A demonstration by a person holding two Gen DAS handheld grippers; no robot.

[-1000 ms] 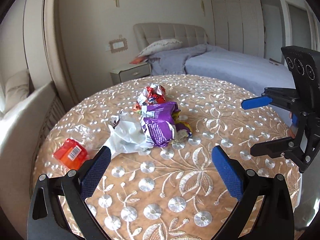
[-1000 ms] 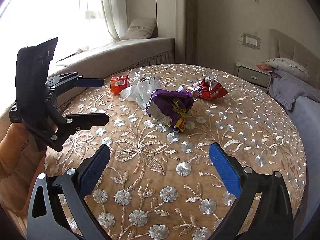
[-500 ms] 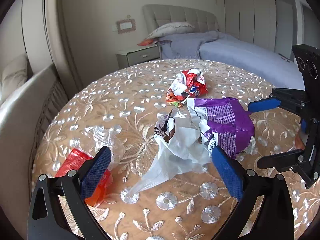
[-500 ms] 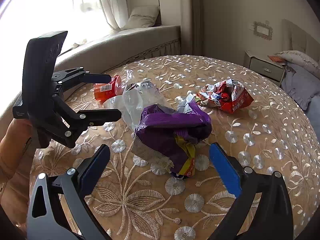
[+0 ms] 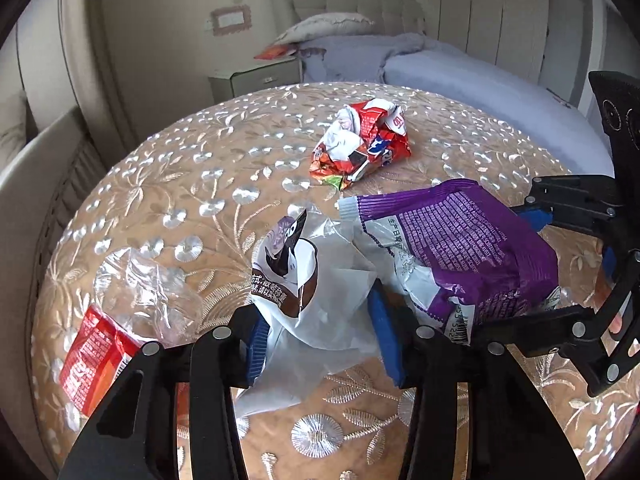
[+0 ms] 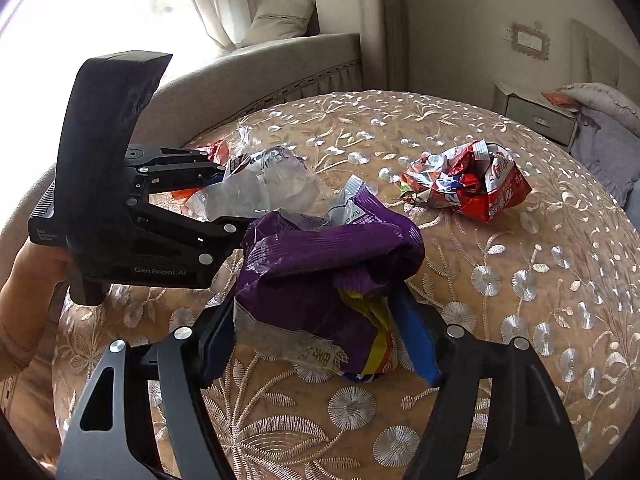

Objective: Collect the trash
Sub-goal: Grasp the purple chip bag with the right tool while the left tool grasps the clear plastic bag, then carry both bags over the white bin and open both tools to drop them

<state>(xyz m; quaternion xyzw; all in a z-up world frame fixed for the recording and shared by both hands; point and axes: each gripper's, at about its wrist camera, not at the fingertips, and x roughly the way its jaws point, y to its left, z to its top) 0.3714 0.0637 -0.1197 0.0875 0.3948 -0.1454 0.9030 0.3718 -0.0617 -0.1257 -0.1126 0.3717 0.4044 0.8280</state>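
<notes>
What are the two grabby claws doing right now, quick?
Left gripper: closed on the white wrapper.
Right gripper: closed on the purple chip bag.

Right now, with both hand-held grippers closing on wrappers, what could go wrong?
The white wrapper and purple bag overlap, so lifting either may drag the other. The left hand-held gripper pinches only crumpled film, which might slip. The red wrapper and orange packet lie apart and could be missed.
</notes>
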